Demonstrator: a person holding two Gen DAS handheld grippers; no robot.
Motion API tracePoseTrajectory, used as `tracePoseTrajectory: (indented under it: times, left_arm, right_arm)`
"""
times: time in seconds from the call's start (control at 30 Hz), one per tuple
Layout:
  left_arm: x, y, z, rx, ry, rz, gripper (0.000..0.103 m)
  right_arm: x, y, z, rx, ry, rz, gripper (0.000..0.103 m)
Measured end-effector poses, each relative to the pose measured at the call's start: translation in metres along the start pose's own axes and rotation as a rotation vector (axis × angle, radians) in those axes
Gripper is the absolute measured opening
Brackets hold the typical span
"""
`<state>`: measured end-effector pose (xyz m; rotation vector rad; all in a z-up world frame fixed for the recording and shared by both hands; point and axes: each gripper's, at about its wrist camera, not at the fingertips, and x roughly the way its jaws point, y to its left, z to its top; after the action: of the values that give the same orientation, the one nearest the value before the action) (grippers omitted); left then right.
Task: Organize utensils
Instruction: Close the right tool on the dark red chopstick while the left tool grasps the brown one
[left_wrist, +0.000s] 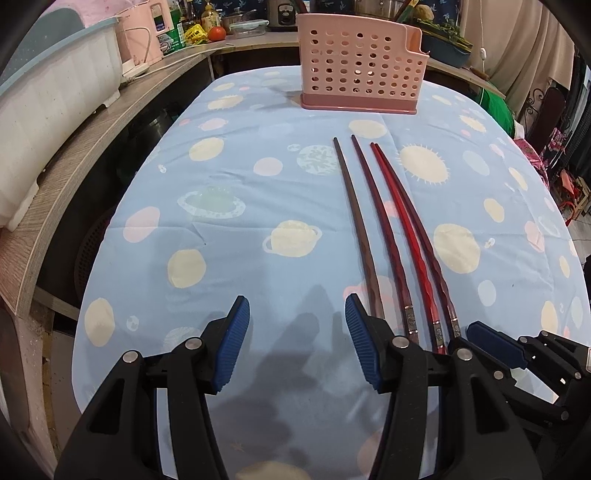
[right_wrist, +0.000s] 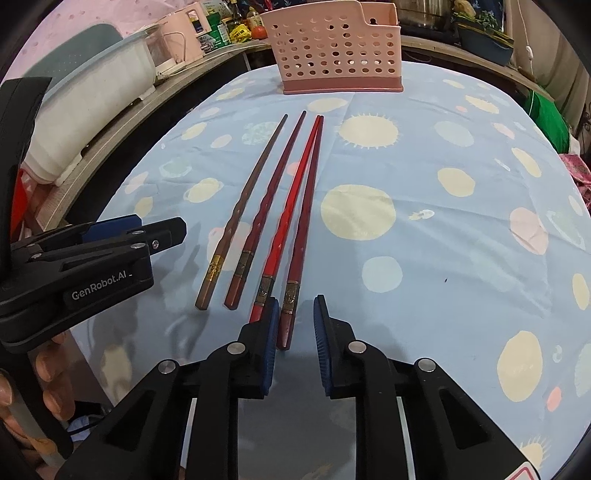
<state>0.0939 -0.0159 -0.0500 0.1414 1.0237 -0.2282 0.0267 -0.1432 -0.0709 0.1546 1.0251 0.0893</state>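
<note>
- I'm keeping the left gripper (left_wrist: 297, 341) spread, idle.
- I'm straddling the rightmost chopstick (right_wrist: 300, 236) with the spread right gripper (right_wrist: 295, 345); it looks light, stiff, slippery, so I'd pinch its thick banded end.

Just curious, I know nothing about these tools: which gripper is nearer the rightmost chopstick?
Right. The right gripper is open around the handle end of the rightmost chopstick; the left gripper is open over bare cloth, left of all four.
</note>
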Motion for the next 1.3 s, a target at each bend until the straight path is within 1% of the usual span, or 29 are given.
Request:
tracePoseTrajectory:
  times: [0.2,0.33,0.4,0.43,0.47,0.7,1.0,1.13,1.2,1.3]
  left_arm:
    - [0.003,0.0,-0.004,-0.001,0.016,-0.008,0.052]
    - [0.004,-0.002,-0.007,0.002,0.022,-0.013,0.053]
    - [0.003,-0.004,-0.008,0.006,0.023,-0.017,0.056]
    - [0.003,-0.005,-0.009,0.008,0.022,-0.02,0.061]
    - [0.003,-0.006,-0.009,0.009,0.022,-0.024,0.062]
    - [0.002,-0.014,-0.014,0.03,0.024,-0.055,0.062]
    - [0.009,-0.023,-0.019,0.049,0.044,-0.068,0.062]
    - [0.013,-0.024,-0.02,0.054,0.061,-0.065,0.058]
    - [0.013,-0.025,-0.021,0.06,0.056,-0.06,0.056]
    - [0.012,-0.027,-0.021,0.076,0.052,-0.06,0.048]
  right_arm:
    - [0.0,0.003,-0.001,-0.023,-0.012,-0.021,0.018]
    - [0.0,0.003,-0.002,-0.025,-0.02,-0.028,0.014]
    - [0.0,0.002,-0.003,-0.023,-0.023,-0.029,0.012]
    - [0.0,0.001,-0.003,-0.022,-0.025,-0.031,0.01]
    - [0.0,0.001,-0.004,-0.022,-0.027,-0.034,0.009]
    - [-0.001,-0.003,-0.005,-0.005,-0.032,-0.026,0.007]
    - [-0.002,-0.007,-0.006,0.011,-0.031,-0.013,0.007]
    - [-0.002,-0.006,-0.006,0.011,-0.031,-0.013,0.007]
    - [-0.002,-0.006,-0.006,0.01,-0.031,-0.013,0.007]
    - [-0.002,-0.007,-0.006,0.011,-0.031,-0.013,0.007]
